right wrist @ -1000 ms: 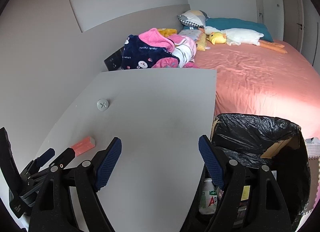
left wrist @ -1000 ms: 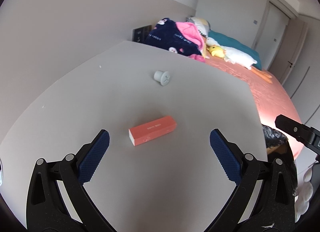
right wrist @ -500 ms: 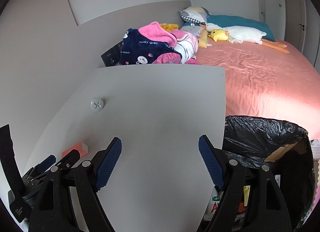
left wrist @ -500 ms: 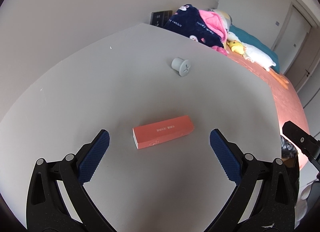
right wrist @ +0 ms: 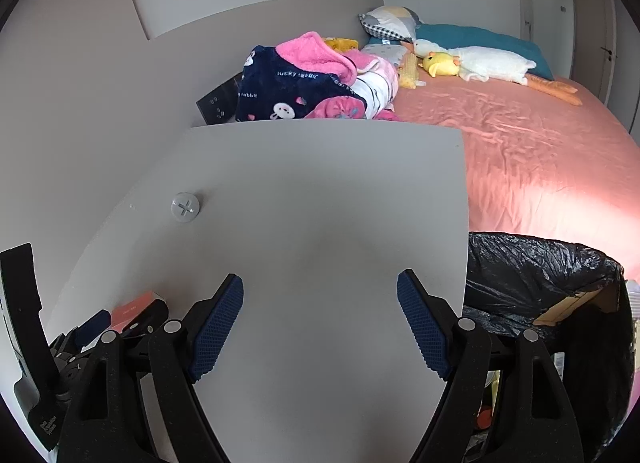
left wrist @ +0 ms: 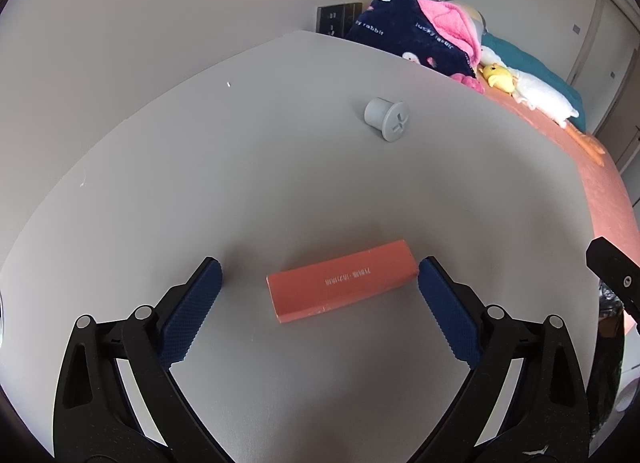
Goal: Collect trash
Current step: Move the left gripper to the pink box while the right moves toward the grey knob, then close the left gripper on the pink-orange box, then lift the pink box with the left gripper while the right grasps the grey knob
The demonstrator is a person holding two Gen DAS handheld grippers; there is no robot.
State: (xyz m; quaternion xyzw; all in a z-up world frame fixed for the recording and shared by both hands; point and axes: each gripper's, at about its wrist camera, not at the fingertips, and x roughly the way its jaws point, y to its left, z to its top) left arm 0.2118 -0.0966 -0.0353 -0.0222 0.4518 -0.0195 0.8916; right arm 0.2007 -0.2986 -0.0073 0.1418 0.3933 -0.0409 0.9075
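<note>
An orange carton (left wrist: pixel 342 281) lies flat on the grey table (left wrist: pixel 192 191), lengthwise between the blue pads of my left gripper (left wrist: pixel 319 267). Its jaws are closing. The right pad is at the carton's right end; the left pad stands well clear of the other end. In the right wrist view my right gripper (right wrist: pixel 320 283) hangs open over bare tabletop with nothing between its pads. There the carton (right wrist: pixel 130 309) shows at lower left, partly hidden behind the left tool's fingers (right wrist: pixel 96 321). A bin lined with a black bag (right wrist: pixel 532 283) stands past the table's right edge.
A grey round plug (left wrist: pixel 386 119) lies further back on the table, also seen as the plug (right wrist: pixel 185 207) left of my right gripper. Beyond the table are a pink bed (right wrist: pixel 520 151), a heap of blankets (right wrist: pixel 304 83) and plush toys. A wall runs along the left.
My left gripper has come down and forward, so the carton now lies between its pads, and the pads stand slightly closer together. The right gripper has drifted forward over the table, still open.
</note>
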